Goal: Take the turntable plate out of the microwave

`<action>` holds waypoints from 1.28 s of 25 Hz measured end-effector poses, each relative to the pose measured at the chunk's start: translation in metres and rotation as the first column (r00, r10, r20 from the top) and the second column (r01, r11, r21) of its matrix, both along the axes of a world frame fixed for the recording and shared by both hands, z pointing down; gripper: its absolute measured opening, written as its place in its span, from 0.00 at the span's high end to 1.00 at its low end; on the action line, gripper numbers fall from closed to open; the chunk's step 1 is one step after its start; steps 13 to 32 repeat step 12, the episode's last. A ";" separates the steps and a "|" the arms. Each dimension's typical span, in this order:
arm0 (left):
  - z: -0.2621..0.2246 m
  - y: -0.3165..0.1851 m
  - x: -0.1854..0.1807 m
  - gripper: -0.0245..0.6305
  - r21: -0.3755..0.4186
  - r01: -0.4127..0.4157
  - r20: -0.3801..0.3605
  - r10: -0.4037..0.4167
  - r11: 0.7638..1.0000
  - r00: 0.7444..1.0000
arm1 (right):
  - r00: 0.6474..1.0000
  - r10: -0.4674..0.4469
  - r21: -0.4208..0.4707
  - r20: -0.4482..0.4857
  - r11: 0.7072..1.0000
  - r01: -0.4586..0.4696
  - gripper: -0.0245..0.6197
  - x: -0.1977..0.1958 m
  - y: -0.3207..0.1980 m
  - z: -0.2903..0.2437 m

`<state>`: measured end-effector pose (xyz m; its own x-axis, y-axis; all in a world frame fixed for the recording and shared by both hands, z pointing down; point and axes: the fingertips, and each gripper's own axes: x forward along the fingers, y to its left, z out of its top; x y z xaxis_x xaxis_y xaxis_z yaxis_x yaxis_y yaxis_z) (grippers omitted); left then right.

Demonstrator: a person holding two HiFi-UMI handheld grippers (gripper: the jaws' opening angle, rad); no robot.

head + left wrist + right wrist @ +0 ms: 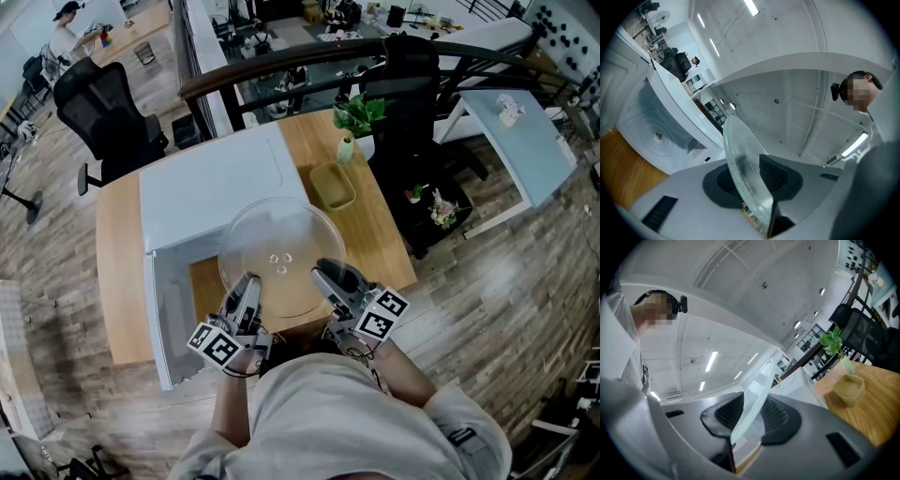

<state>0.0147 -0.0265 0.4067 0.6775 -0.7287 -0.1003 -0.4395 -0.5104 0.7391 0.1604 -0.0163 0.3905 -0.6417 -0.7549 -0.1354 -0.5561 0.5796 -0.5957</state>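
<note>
The clear glass turntable plate (281,255) is held level just outside the open front of the white microwave (211,192), with both grippers on its near rim. My left gripper (247,287) is shut on the rim at the near left, and my right gripper (328,277) is shut on it at the near right. In the left gripper view the plate's edge (740,161) runs between the dark pads (776,176). The right gripper view shows the plate (754,397) clamped the same way. The microwave's cavity floor with its hub (658,136) lies beyond.
The microwave stands on a wooden table (117,281), its door (159,323) swung open at the left. To the right are a beige tray (333,185) and a small potted plant (354,120). A black office chair (103,117) stands behind the table.
</note>
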 end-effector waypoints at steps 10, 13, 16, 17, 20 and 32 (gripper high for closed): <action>0.002 -0.003 0.001 0.78 -0.005 -0.005 0.001 0.005 1.000 1.000 | 1.000 0.001 -0.003 -0.002 1.000 -0.001 0.79 0.000 -0.003 0.002; 0.002 -0.004 0.001 0.78 -0.005 -0.005 0.001 0.005 1.000 1.000 | 1.000 0.002 -0.003 -0.003 1.000 -0.002 0.79 0.001 -0.004 0.002; 0.002 -0.004 0.001 0.78 -0.005 -0.005 0.001 0.005 1.000 1.000 | 1.000 0.002 -0.003 -0.003 1.000 -0.002 0.79 0.001 -0.004 0.002; 0.002 -0.004 0.001 0.78 -0.005 -0.005 0.001 0.005 1.000 1.000 | 1.000 0.002 -0.003 -0.003 1.000 -0.002 0.79 0.001 -0.004 0.002; 0.002 -0.004 0.001 0.78 -0.005 -0.005 0.001 0.005 1.000 1.000 | 1.000 0.002 -0.003 -0.003 1.000 -0.002 0.79 0.001 -0.004 0.002; 0.002 -0.004 0.001 0.78 -0.005 -0.005 0.001 0.005 1.000 1.000 | 1.000 0.002 -0.003 -0.003 1.000 -0.002 0.79 0.001 -0.004 0.002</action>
